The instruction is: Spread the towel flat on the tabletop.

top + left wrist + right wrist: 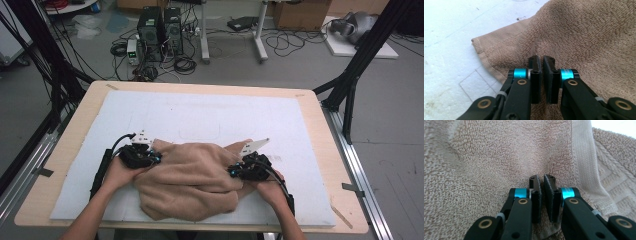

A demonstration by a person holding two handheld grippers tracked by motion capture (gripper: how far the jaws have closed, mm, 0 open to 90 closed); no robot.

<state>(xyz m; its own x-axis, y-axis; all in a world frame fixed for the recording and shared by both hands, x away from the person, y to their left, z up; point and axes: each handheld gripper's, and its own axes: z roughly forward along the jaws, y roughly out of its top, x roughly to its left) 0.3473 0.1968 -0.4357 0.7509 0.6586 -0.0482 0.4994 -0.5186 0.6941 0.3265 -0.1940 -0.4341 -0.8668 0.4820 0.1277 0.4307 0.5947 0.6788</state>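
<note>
A crumpled tan terry towel lies in a heap on the white mat, near the table's front edge. My left gripper rests on its left side, my right gripper on its right side. In the left gripper view the jaws stand nearly together, and creases in the towel run into their tips beside a hemmed corner. The right gripper looks the same, pinching a fold of towel just left of a flat woven hem band.
The mat covers most of the wooden table, with bare mat behind and beside the towel. Black frame posts rise at the table's far corners. Computers and cables lie on the floor beyond.
</note>
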